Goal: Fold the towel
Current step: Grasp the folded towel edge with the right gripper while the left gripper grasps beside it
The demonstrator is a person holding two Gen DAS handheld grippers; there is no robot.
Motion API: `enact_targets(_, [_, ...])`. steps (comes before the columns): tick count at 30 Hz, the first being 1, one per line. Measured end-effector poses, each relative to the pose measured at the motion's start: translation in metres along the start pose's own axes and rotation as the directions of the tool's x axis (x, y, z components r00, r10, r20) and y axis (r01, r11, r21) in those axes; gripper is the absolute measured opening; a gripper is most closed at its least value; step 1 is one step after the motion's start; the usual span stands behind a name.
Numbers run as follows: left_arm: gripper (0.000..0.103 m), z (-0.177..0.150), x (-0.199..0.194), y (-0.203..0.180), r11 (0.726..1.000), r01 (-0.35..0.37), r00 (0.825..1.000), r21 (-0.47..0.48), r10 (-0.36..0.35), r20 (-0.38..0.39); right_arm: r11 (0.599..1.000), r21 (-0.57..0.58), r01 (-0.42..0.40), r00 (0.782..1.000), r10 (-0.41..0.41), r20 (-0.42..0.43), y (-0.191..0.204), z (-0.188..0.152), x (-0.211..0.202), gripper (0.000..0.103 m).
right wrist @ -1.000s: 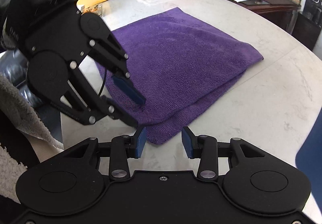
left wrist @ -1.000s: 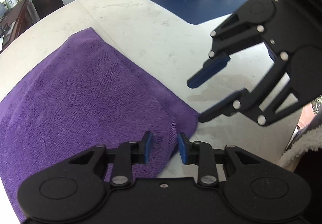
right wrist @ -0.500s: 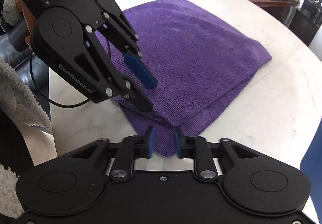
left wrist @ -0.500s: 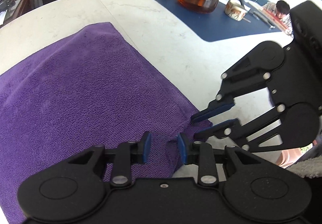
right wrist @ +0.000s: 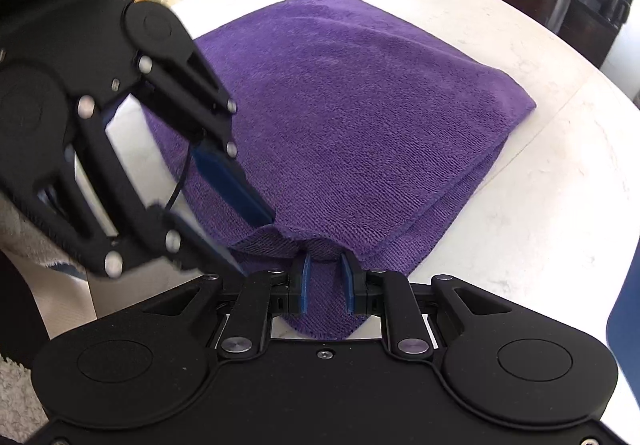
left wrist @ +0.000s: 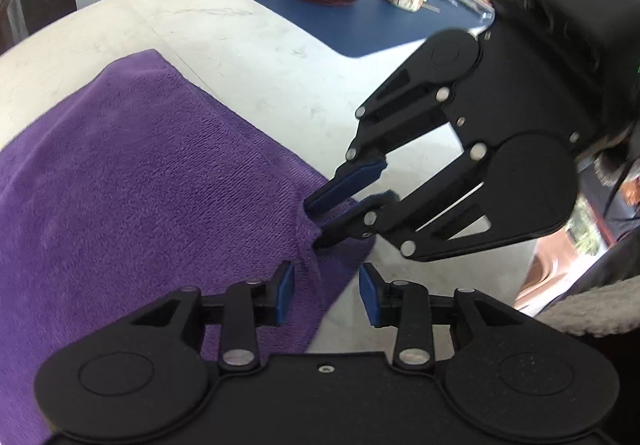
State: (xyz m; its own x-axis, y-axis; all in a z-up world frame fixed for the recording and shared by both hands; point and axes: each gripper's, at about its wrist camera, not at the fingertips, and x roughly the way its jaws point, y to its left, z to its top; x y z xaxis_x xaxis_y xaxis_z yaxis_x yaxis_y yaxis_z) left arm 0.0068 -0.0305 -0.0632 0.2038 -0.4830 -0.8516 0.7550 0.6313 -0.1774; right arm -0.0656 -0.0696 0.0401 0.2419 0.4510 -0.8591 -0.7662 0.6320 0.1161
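The purple towel lay on the counter. Right tongs pinched its near corner; left tongs gaped wide. Both layers might slip free mid-lift.

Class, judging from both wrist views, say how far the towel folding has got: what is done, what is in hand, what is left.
Done: the purple towel already lies doubled on the table, two layers showing along its edge. In hand: the right gripper is shut on the near corner; the left gripper is open around the edge beside it. Left: closing the left gripper, then carrying the near edge over for the next fold.
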Motion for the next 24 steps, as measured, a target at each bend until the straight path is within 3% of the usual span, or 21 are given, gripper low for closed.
enact_targets(3, [0.033, 0.002, 0.003, 0.0, 0.999, -0.029, 0.999, 0.03, 0.03, -0.012, 1.0, 0.01, 0.003, 1.0, -0.003, 0.004, -0.001, 0.0, -0.001, 0.016])
enact_targets(12, [0.031, 0.005, 0.009, 0.005, 0.999, -0.023, 0.999, 0.023, 0.024, -0.022, 1.0, 0.024, 0.006, 0.999, -0.007, 0.033, -0.003, 0.003, -0.004, 0.016])
enact_targets(19, [0.008, 0.006, 0.01, 0.014, 0.999, -0.049, 0.998, -0.021, 0.048, -0.026, 0.999, 0.051, 0.007, 0.999, -0.01, 0.053, -0.004, 0.002, -0.005, 0.016])
enact_targets(24, [0.003, 0.006, 0.006, 0.02, 0.996, -0.053, 0.998, -0.065, 0.052, -0.018, 0.995, 0.092, 0.027, 0.997, -0.034, 0.067, -0.005, -0.005, -0.019, 0.016])
